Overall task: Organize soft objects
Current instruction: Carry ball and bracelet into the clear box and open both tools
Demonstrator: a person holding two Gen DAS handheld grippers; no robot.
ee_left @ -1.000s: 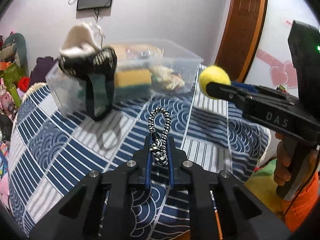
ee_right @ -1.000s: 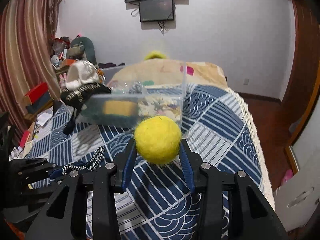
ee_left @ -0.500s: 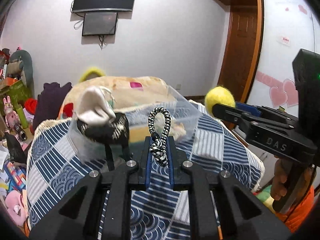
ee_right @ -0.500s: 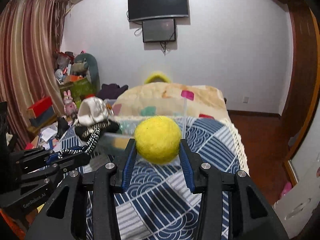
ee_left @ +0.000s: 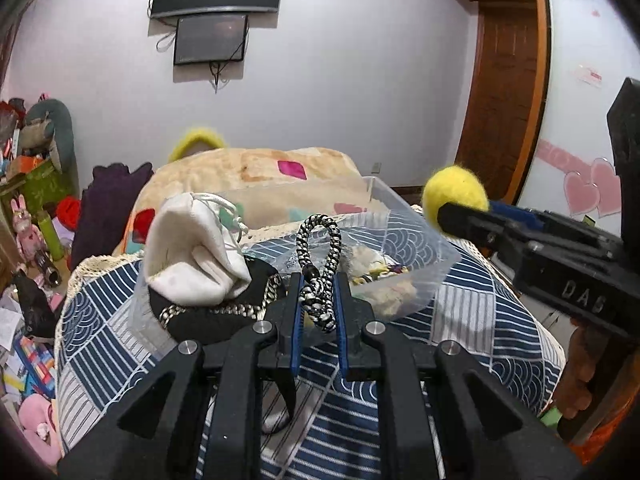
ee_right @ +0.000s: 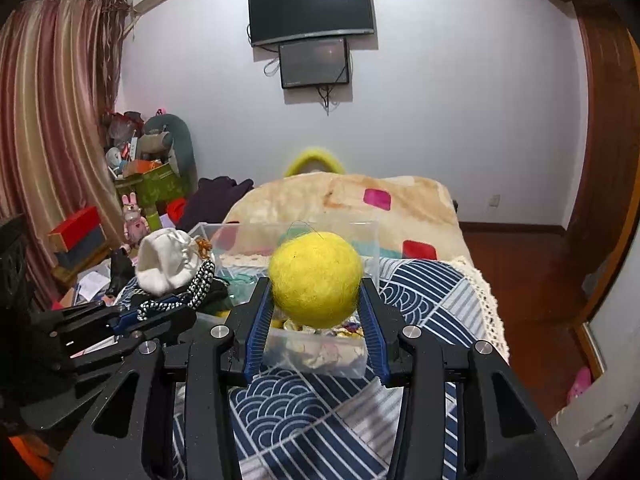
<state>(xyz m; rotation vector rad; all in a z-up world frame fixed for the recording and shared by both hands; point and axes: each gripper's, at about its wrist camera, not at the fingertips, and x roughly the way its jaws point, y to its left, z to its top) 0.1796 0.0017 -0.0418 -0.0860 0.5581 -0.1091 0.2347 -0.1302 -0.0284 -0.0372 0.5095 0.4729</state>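
the left gripper (ee_left: 316, 300) squeezes a rope loop (ee_left: 318, 256). the right gripper (ee_right: 316, 304) squeezes a yellow ball (ee_right: 315, 278). both are near the clear box (ee_left: 416, 248). go right over the box first, then open slowly.

I log: wall TV (ee_right: 311, 8) above small monitor (ee_right: 314, 62); striped curtain (ee_right: 52, 140) left; wooden door (ee_left: 506, 92) right; patterned bedspread (ee_right: 424, 292); beige blanket (ee_right: 352, 196).
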